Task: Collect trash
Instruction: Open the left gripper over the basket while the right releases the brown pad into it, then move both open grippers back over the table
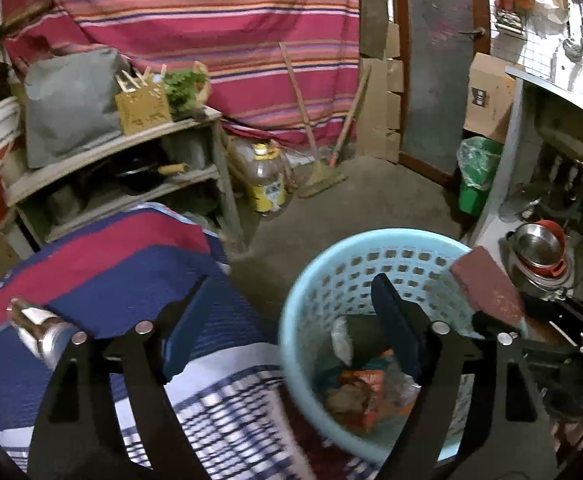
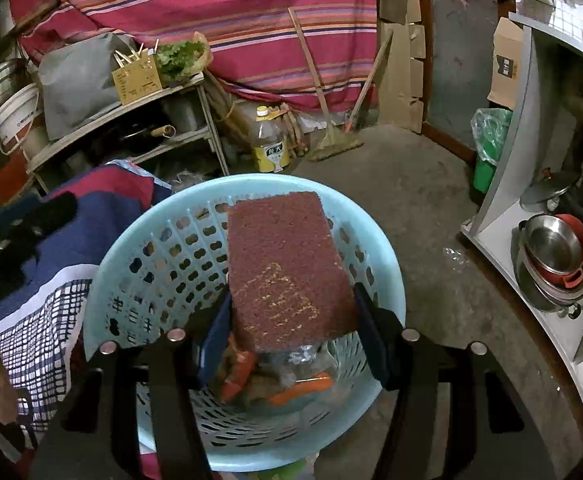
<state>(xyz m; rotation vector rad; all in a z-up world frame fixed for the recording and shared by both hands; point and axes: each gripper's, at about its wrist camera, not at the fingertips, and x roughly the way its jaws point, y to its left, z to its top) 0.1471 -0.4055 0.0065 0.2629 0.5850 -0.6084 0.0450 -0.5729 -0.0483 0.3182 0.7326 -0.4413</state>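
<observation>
- Jaws of the right gripper (image 2: pixel 291 332) pinch a flat reddish-brown rectangular scouring pad (image 2: pixel 287 268) by its long edges; pad hangs tilted above the pale blue perforated plastic basket (image 2: pixel 387 280)
- left gripper (image 1: pixel 291 336) spread wide, nothing between its fingers; one finger over the striped blue-and-red cloth (image 1: pixel 103 264), the other over the basket's mouth
- basket already holds crumpled orange and clear wrappers (image 2: pixel 275 384)
- judged best: keep the pad centred inside the rim; open fully; let it drop flat; keep the left clear of the fall
</observation>
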